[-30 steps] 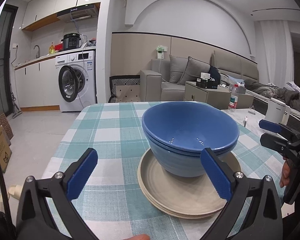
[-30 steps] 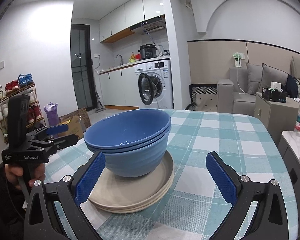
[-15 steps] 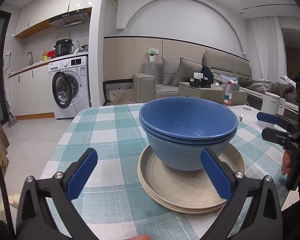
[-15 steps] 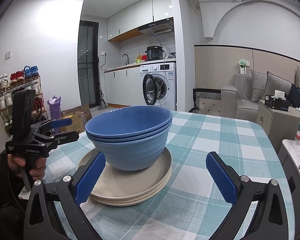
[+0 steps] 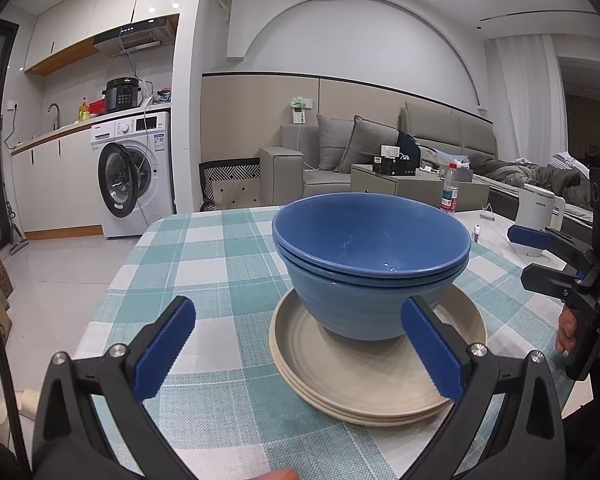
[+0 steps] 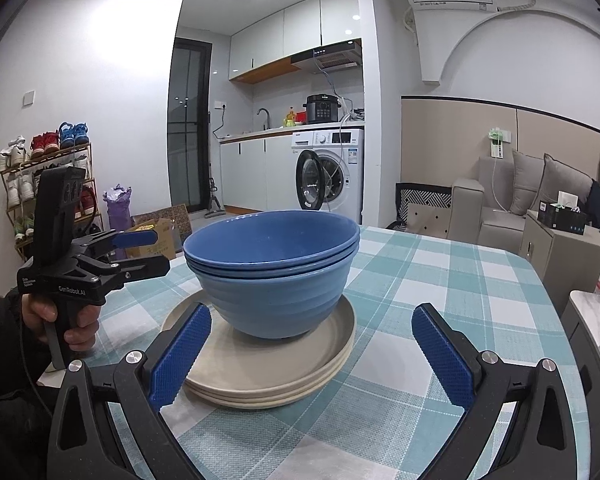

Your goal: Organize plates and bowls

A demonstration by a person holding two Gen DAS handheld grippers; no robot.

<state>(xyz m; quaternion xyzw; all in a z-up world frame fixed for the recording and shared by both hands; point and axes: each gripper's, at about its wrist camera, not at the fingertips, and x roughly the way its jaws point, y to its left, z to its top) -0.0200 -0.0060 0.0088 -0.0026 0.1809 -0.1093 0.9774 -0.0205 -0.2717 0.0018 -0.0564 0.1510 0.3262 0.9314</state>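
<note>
Nested blue bowls [image 5: 370, 264] [image 6: 274, 264] sit upright on a stack of beige plates [image 5: 380, 380] [image 6: 268, 376] on the checked tablecloth [image 5: 204, 264]. My left gripper [image 5: 296, 308] is open just in front of the stack. Its right finger overlaps the bowls' lower right side in this view, and nothing is held. My right gripper [image 6: 311, 316] is open too, low in front of the stack from the other side, with its left finger over the plates' rim. Each gripper also shows in the other's view, held in a hand beside the table: the right gripper [image 5: 528, 258] and the left gripper [image 6: 156, 252].
A white kettle [image 5: 538, 220] and a water bottle [image 5: 449, 194] stand on a pale side surface right of the table. The table's near edge runs close under both grippers. A washing machine [image 5: 136, 176] and a sofa [image 5: 360, 152] lie beyond the table.
Both grippers have sunk lower, so the bowls are seen more from the side. Both stayed open. The bowls and plates have not moved.
</note>
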